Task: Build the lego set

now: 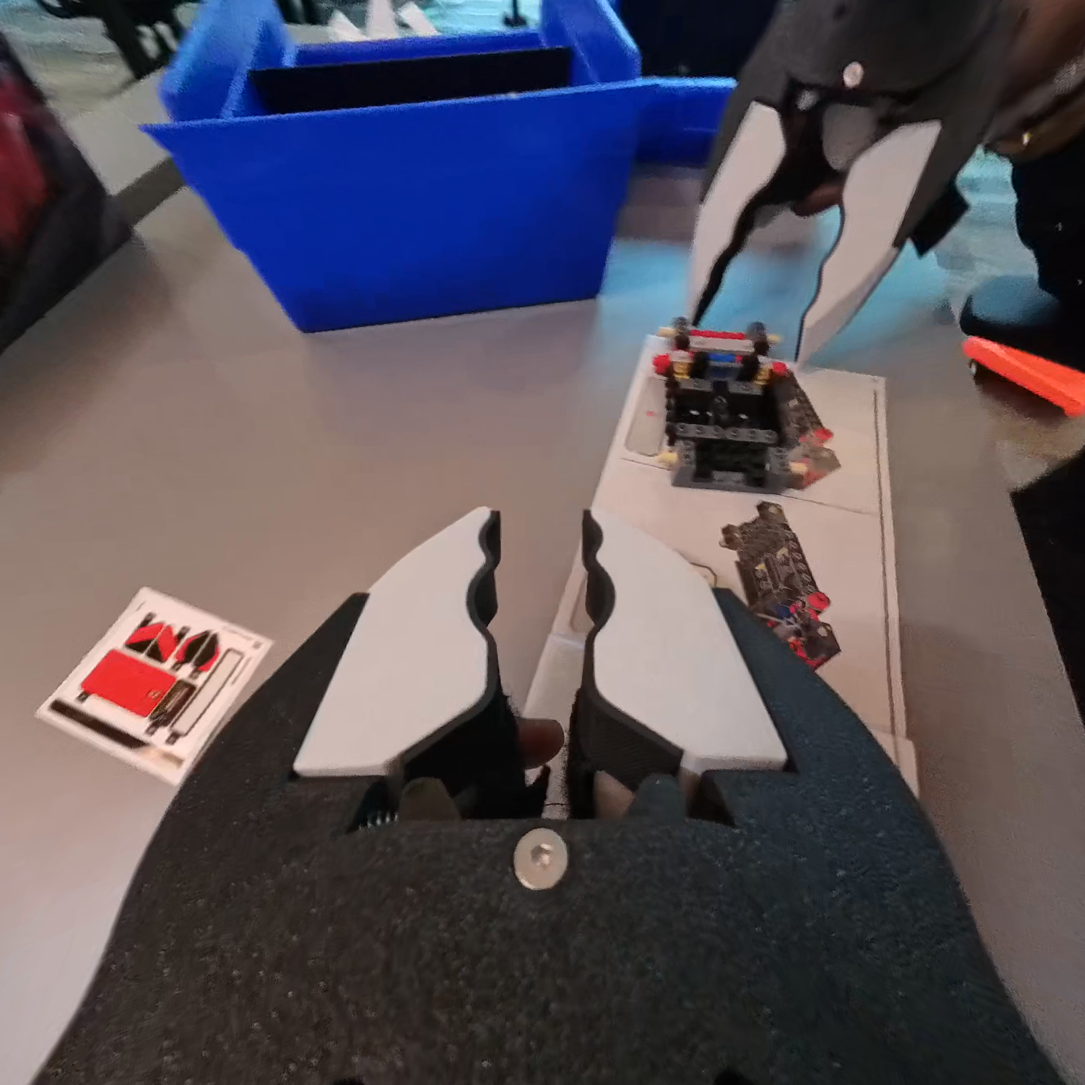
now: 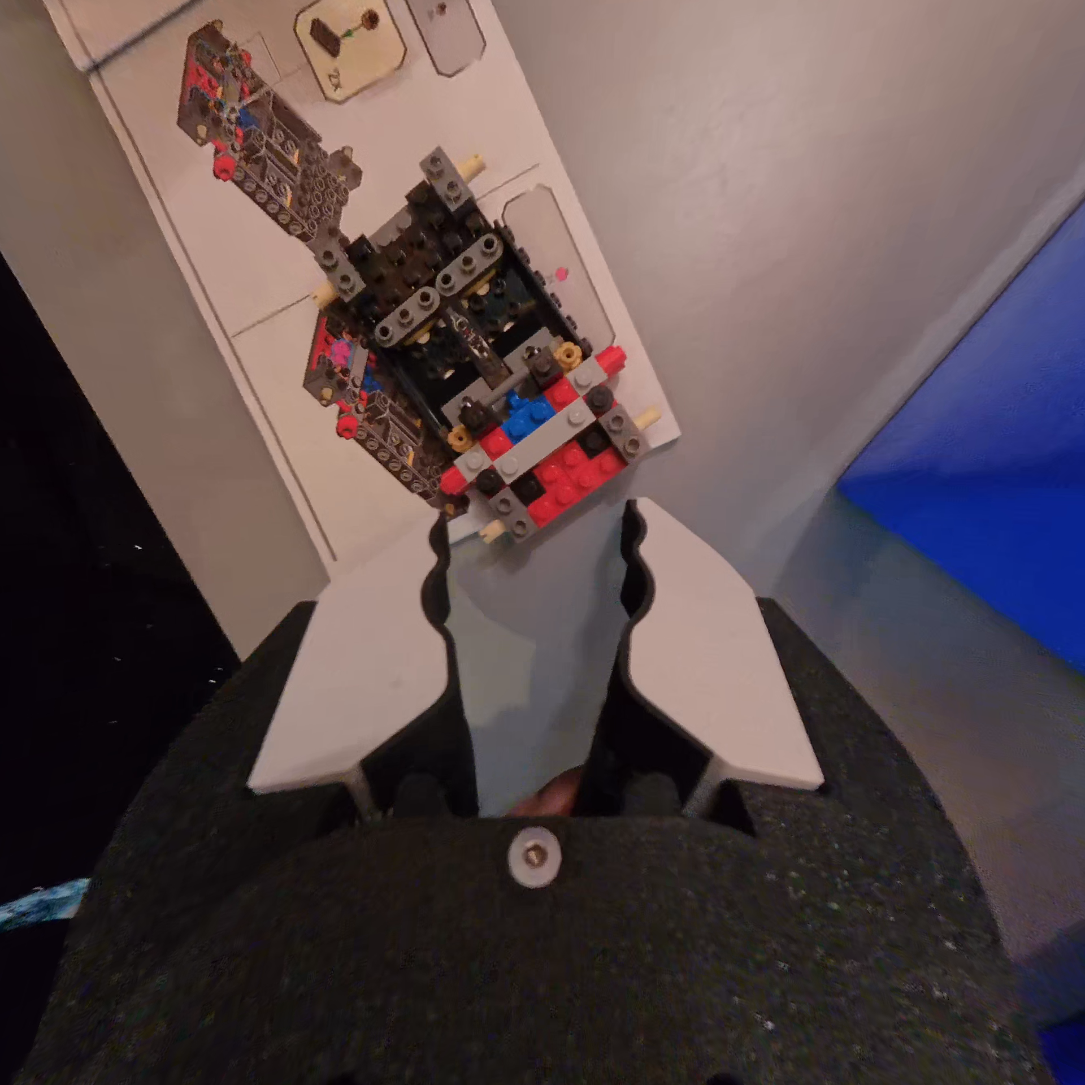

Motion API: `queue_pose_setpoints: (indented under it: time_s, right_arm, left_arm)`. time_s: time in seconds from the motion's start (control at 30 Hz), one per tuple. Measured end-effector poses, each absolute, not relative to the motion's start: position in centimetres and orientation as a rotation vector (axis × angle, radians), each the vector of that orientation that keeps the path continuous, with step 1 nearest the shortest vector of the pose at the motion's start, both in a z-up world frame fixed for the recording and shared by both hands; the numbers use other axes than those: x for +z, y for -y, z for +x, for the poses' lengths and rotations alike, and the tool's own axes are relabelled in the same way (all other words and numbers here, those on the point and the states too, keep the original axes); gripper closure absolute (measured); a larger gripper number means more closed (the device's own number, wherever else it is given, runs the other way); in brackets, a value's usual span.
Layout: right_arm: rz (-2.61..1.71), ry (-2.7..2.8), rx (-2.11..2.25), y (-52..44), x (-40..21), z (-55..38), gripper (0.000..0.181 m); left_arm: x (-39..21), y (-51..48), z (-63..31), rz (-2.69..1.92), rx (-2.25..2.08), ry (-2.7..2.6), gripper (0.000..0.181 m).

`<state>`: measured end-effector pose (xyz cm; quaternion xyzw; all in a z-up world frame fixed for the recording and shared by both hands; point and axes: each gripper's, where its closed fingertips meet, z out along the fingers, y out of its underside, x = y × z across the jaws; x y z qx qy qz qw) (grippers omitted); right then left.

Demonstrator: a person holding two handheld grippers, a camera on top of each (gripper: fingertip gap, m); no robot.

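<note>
1. Counts: 1 lego build [image 2: 499, 358], 1 instruction booklet [image 1: 851, 528], 1 sticker sheet [image 1: 152, 681], 2 blue bins [image 1: 399, 194], 1 orange piece [image 1: 1024, 373], 2 claws.
2. Lego build: black/grey w/ red & blue bricks, sits on the booklet, which lies flat on the grey tabletop [image 1: 293, 446].
3. Right claw [image 2: 537, 516]: released, holding nothing; build lies at 12 o'clock just past its tips, red end nearest. Can't tell if tips touch it.
4. Left claw [image 1: 540, 519]: released, empty, fingers apart w/ narrow gap; build well apart at approx 1 o'clock.
5. Sticker sheet at 8 o'clock of left claw; bins at 11–12 o'clock, further back.
</note>
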<state>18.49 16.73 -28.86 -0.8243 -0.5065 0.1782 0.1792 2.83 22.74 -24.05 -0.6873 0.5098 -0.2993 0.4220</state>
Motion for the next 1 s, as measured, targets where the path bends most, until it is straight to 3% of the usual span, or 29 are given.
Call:
queue_pose_setpoints:
  time_s: [0.13,0.27,0.6,0.67,1.0]
  right_arm:
    - [-2.417,1.215,0.559,-17.4,-28.2,17.2,0.096]
    - [-2.492,0.935,0.471,-19.2,-27.6,16.4,0.091]
    - [-2.572,0.598,0.333,-18.6,-29.3,16.7,0.108]
    - [-2.575,0.674,0.336,-18.3,-29.2,16.0,0.121]
    - [-2.474,1.507,0.273,-18.8,-29.0,15.6,0.12]
  left_arm:
    - [-25.1,-22.0,3.5,-1.718,-0.709,-1.378,0.149]
    - [-23.9,-22.6,3.6,-1.705,-0.768,-1.277,0.149]
    - [-22.3,-24.2,2.0,-1.692,-0.746,-1.136,0.15]
    - [-21.9,-24.2,2.0,-1.676,-0.752,-1.116,0.15]
    - [-22.6,-23.6,2.2,-1.697,-0.794,-1.155,0.15]
